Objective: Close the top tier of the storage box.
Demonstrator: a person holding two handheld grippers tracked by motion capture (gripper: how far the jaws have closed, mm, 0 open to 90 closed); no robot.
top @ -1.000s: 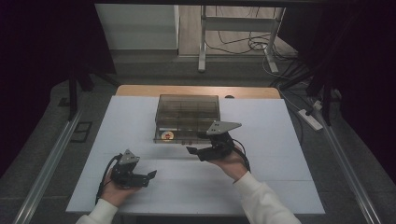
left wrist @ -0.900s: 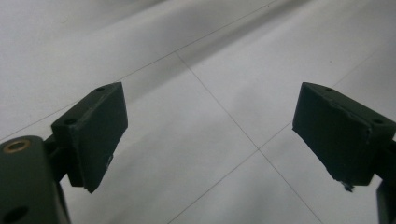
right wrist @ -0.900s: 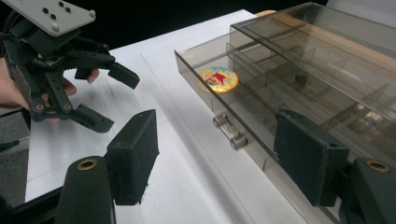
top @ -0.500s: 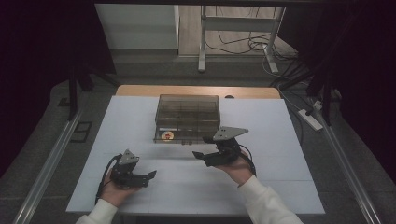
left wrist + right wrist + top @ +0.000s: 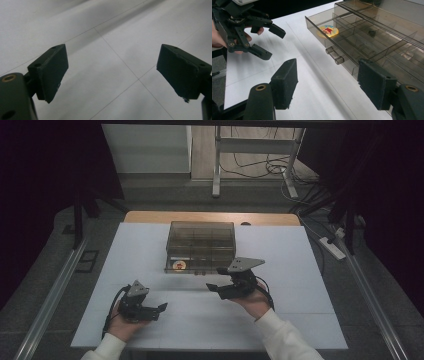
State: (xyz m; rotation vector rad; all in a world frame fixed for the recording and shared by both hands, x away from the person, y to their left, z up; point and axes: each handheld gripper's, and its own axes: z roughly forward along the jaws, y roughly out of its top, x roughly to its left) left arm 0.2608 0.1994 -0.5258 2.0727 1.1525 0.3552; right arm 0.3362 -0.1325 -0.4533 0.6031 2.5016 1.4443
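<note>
A smoky see-through compartment box (image 5: 201,240) stands at the middle back of the white table (image 5: 300,270). Its front drawer (image 5: 352,42) has two small round knobs (image 5: 335,56) and a round orange sticker (image 5: 327,31) inside. My right gripper (image 5: 216,279) hovers open just in front of the box, its jaws (image 5: 327,87) spread wide, pointing left along the drawer front with nothing between them. My left gripper (image 5: 159,311) rests open near the front left, jaws (image 5: 112,72) apart over bare table. The left gripper (image 5: 265,40) also appears far off in the right gripper view.
A wooden strip (image 5: 150,216) borders the table's far edge. Metal rails (image 5: 55,290) run along the floor on both sides. A power strip (image 5: 332,247) lies on the floor at the right, and a metal stand (image 5: 217,165) with cables is behind.
My right gripper has drifted a little right and toward the person, away from the box front. The left gripper has stayed put.
</note>
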